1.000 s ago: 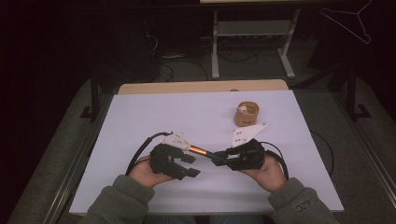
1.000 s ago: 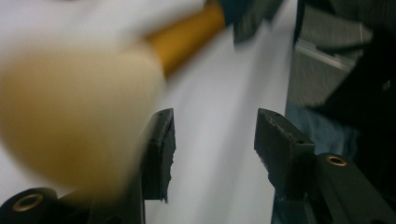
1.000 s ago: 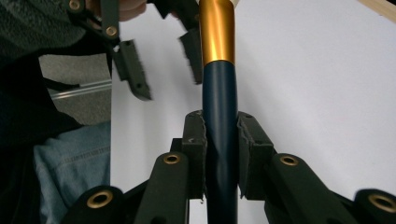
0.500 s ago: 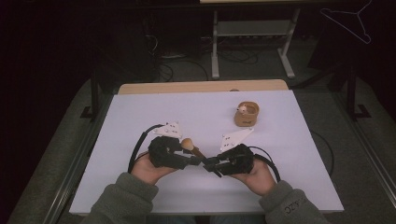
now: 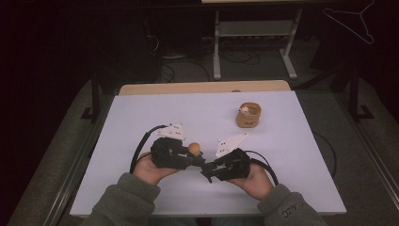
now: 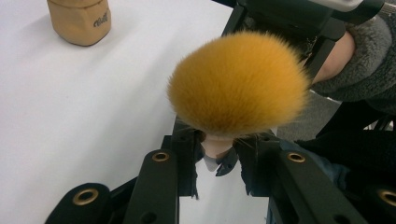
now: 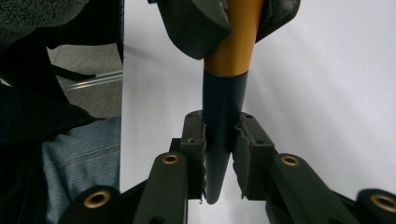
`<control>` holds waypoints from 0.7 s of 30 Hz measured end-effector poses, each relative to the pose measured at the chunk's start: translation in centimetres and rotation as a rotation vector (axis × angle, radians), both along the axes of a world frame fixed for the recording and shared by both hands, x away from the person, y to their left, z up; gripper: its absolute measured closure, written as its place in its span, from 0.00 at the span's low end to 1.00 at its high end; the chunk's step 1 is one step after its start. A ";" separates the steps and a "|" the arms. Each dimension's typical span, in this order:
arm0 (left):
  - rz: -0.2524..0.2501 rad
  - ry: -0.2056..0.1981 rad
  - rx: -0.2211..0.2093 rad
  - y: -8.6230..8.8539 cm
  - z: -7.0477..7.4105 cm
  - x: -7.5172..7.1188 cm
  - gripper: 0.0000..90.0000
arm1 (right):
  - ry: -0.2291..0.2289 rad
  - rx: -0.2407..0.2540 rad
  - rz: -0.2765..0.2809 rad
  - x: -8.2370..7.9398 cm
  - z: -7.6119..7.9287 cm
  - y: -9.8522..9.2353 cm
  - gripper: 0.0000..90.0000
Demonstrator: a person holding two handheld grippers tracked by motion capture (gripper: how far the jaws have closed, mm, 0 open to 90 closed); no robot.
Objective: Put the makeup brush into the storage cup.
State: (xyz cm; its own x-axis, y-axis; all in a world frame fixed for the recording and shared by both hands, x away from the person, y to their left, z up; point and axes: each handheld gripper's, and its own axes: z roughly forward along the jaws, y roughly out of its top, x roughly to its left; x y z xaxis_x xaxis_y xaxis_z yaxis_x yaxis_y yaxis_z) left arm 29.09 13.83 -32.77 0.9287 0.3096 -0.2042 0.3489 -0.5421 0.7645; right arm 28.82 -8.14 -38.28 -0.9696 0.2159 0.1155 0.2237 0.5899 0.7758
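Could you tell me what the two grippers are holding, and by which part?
One makeup brush: left gripper on the neck below the bristles, right gripper on the dark handle end.

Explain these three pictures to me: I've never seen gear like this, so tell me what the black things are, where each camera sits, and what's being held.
A person holds two hand-held tools with black jaws. The high view looks down on a white table: left gripper, right gripper. The other two cameras ride on the tools.

Together they hold a makeup brush. The left gripper's jaws, which have just been closing, grip it under its orange bristles; the right gripper's jaws clamp the dark handle end.

A small tan holder stands farther back on the table.
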 end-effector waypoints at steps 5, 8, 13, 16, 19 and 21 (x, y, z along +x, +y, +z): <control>-0.009 0.002 0.014 -0.2 0.2 -0.1 0.78 | -0.006 0.007 -0.001 -0.2 0.1 0.1 0.75; -0.009 -0.005 0.021 -0.3 0.2 -0.1 0.78 | 0.011 0.031 -0.013 -0.3 0.4 0.2 0.74; -0.003 -0.009 0.035 -0.5 0.2 -0.2 0.78 | 0.015 0.058 -0.019 -0.2 0.8 -0.1 0.72; -0.024 -0.009 0.039 -0.7 0.1 -0.2 0.78 | 0.026 0.089 -0.024 -0.3 1.1 -0.2 0.78; -0.025 -0.006 0.042 -0.8 0.1 -0.2 0.78 | 0.031 0.086 -0.024 -0.3 1.1 -0.3 0.81; -0.029 -0.002 0.046 -0.9 0.0 -0.2 0.78 | 0.021 0.075 -0.021 -0.2 1.1 -0.3 0.81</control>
